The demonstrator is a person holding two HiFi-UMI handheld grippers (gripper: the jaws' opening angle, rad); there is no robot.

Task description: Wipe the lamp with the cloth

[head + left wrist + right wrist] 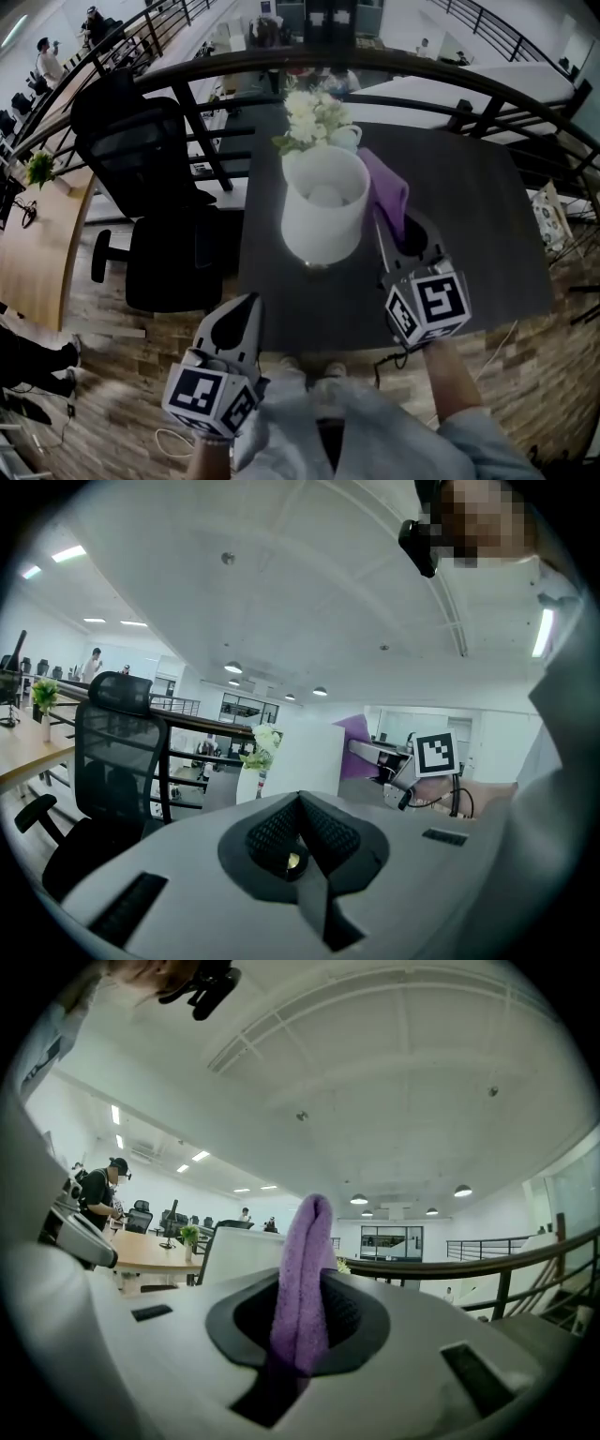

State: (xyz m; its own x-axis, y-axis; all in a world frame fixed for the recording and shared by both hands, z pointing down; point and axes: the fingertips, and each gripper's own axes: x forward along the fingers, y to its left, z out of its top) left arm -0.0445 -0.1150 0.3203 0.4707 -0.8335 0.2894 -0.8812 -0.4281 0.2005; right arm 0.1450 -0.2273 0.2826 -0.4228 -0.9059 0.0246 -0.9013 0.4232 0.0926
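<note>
Purple cloth pinched in right tool; lamp just left of it, contact unclear. Left tool pressed together, empty. Wiping looks barely begun; shade mostly left.

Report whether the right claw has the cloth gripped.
Gripped. The right claw is shut on the purple cloth, which stands up between its jaws.
</note>
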